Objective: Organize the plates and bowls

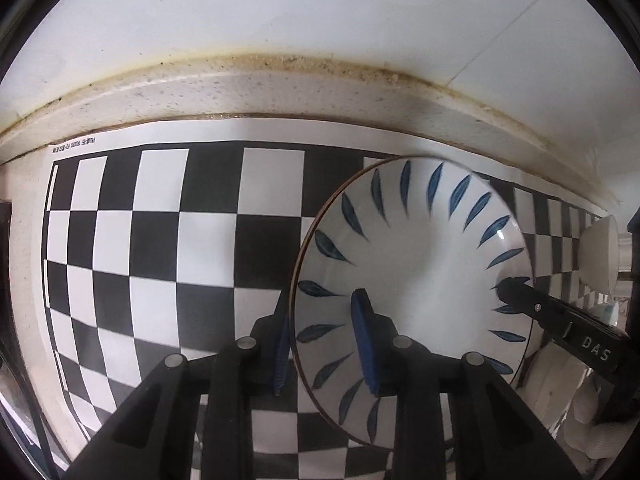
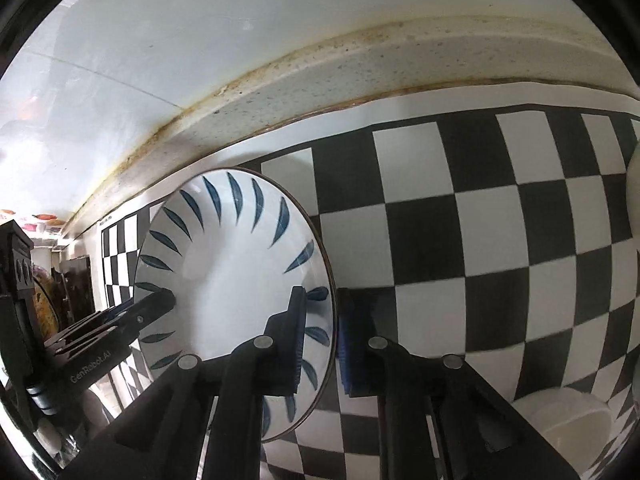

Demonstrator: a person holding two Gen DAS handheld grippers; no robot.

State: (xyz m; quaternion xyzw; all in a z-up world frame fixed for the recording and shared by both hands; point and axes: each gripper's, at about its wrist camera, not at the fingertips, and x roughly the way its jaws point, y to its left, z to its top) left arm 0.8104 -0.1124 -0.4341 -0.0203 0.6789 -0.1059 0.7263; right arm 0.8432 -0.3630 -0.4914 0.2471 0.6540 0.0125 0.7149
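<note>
My left tongs (image 1: 326, 344) are pinching the near-left rim of the leaf-patterned plate (image 1: 416, 264): one blue pad (image 1: 366, 344) lies on the inside of the plate, the other (image 1: 282, 354) sits outside under the rim, and the rim runs between them. My right tongs (image 2: 322, 344) grip the opposite edge of the same plate (image 2: 236, 276) in the same way, one finger over the painted border and the blue-padded one outside it, pressed close with the rim between. In the left wrist view the right tongs come in from the right as a dark finger (image 1: 516, 290) resting on the plate's border; in the right wrist view the left tongs reach in from the left with a black finger (image 2: 154, 306) on the far border.

The plate is white with a ring of dark blue leaf strokes and a thin brown rim. It is over a black-and-white checkerboard sheet (image 1: 160, 240) that covers the tabletop (image 1: 24, 240); I cannot tell whether it touches the sheet or is held just above it. The plate is toward the back of the sheet, near the speckled stone ledge (image 1: 240, 92) that meets the white wall (image 1: 280, 8) along a stained seam.

A white bowl (image 2: 568, 416) stands on the sheet to the right of my right tongs, well apart from the plate. Another white piece of crockery (image 1: 600, 256) shows at the right edge of the left wrist view.
</note>
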